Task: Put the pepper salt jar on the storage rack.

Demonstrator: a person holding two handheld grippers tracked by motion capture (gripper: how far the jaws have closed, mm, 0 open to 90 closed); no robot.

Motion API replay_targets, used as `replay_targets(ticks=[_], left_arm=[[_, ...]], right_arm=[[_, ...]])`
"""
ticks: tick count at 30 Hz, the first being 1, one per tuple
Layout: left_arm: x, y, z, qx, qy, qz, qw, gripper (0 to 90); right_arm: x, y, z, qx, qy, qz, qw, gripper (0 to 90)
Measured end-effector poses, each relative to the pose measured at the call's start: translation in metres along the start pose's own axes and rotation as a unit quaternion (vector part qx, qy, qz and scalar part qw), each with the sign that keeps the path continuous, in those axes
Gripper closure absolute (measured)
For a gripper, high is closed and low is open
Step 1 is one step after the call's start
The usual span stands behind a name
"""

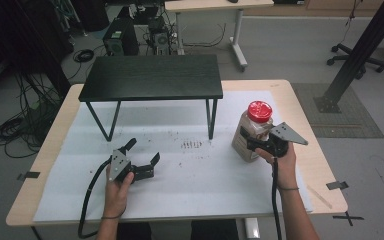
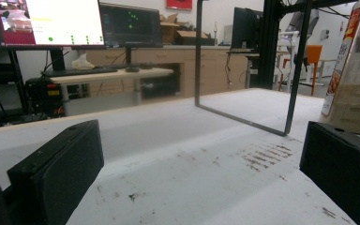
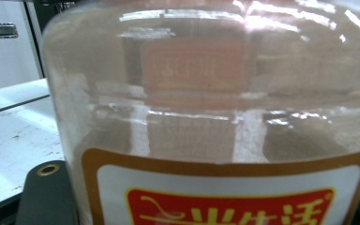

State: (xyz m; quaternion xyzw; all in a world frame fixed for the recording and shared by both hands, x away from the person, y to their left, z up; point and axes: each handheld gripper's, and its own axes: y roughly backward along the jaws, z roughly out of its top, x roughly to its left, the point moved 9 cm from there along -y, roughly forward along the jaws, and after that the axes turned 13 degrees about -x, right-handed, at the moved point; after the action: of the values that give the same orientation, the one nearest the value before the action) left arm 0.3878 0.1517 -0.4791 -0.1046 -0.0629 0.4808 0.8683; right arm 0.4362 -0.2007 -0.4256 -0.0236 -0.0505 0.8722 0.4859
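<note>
High view: right gripper (image 1: 252, 142) clamped on clear jar (image 1: 250, 134) with red lid (image 1: 259, 111), upright on white sheet (image 1: 190, 175) toward right side of table (image 1: 300, 107), just right of black stand (image 1: 152, 77). Left gripper (image 1: 147, 160) resting low on sheet near front left, released, jaws wide apart, nothing between them.

Left gripper view: two black jaws spread wide at bottom corners, bare sheet (image 2: 183, 173) between, thin metal leg (image 2: 243, 119) of stand beyond, jar (image 2: 356, 89) at right edge.

Right gripper view: jar (image 3: 206, 112) pressed close between jaws, transparent wall, pale powder inside, red and white label (image 3: 229, 197) across bottom; one black jaw at lower left against jar's side.
</note>
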Motion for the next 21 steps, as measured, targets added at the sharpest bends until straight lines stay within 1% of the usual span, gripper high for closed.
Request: replay_targets(ticks=[14,21], left_arm=[[0.0000,-0.0001,0.0000,0.000,0.001,0.000,1.0000,0.2],[0.0000,-0.0001,0.0000,0.000,0.000,0.000,1.0000,0.2]], right_arm=[[0.0005,0.0005,0.0011,0.011,0.000,-0.006,0.9999,24.7],[0.0016,0.0021,0.0030,0.019,-0.003,-0.001,0.9998,24.8]])
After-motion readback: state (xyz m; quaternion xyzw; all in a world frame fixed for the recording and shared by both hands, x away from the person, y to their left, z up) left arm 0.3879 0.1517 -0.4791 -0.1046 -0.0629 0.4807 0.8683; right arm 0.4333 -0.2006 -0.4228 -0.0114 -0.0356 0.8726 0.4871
